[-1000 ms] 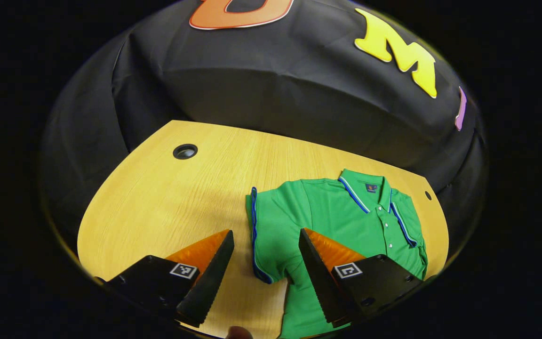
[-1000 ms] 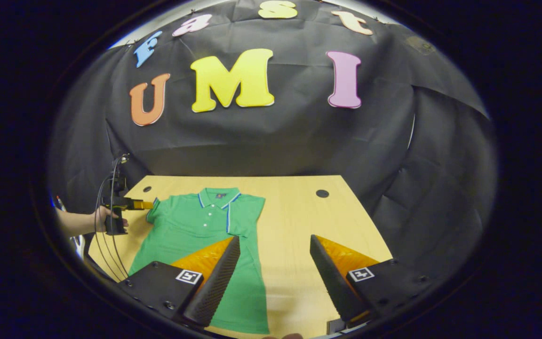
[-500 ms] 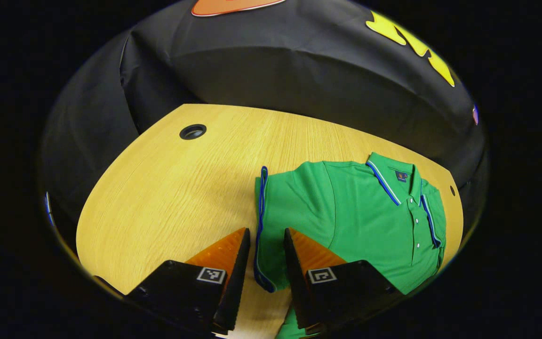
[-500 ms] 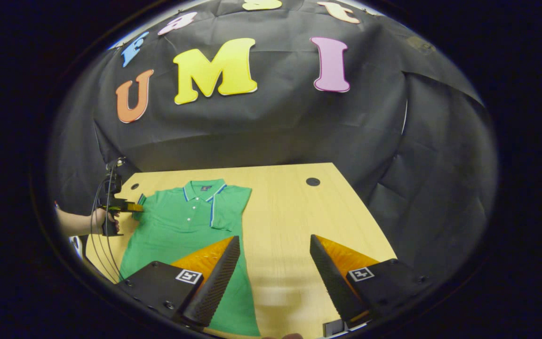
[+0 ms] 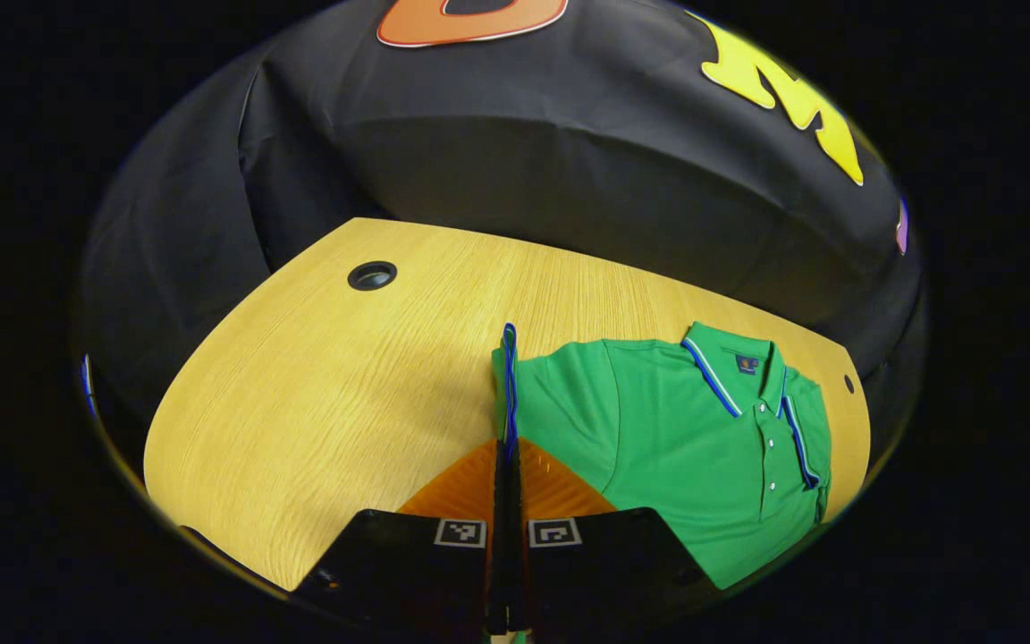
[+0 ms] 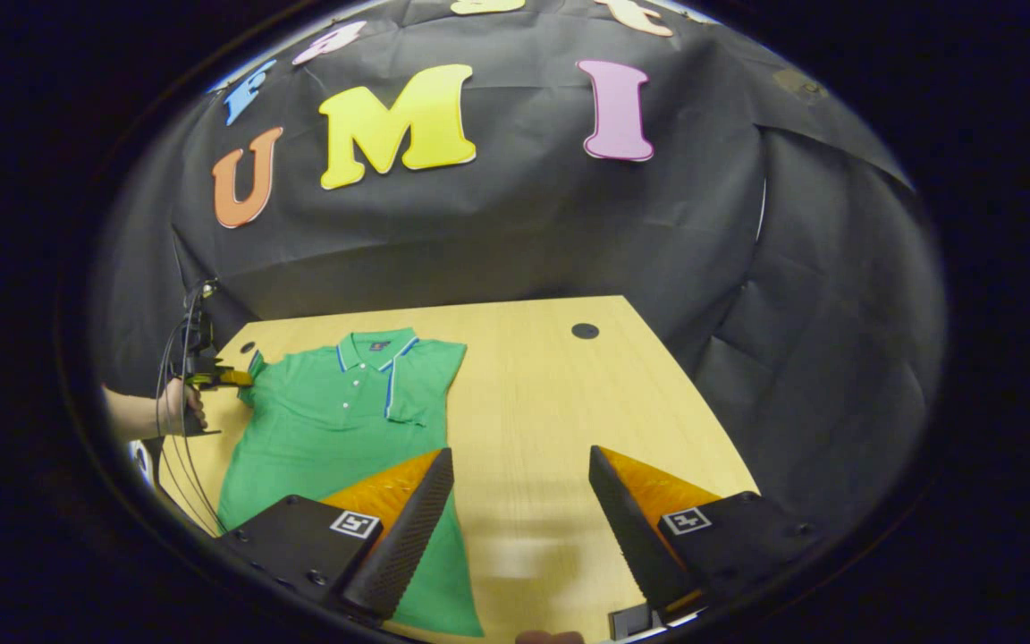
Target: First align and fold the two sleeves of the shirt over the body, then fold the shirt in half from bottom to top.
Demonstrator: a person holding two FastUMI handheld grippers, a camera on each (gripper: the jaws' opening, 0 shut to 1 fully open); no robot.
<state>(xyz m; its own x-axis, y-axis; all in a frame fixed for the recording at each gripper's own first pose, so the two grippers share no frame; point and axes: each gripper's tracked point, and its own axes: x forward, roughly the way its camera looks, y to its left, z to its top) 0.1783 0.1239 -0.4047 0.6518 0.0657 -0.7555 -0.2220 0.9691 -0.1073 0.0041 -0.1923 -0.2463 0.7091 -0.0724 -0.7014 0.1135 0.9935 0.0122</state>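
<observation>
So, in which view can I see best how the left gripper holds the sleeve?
The left gripper view: the left gripper is shut on the sleeve hem, close up. The right gripper view shows that gripper small and far off at the shirt edge.

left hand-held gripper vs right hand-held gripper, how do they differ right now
The left hand-held gripper has its jaws closed flat together, pinching the blue-trimmed edge of the shirt's left sleeve; the right hand-held gripper has its jaws spread wide and grips nothing. The left one sits at the green shirt, at the sleeve edge; the right one hangs above bare table beside the shirt's lower part. Both point across the same wooden table.
</observation>
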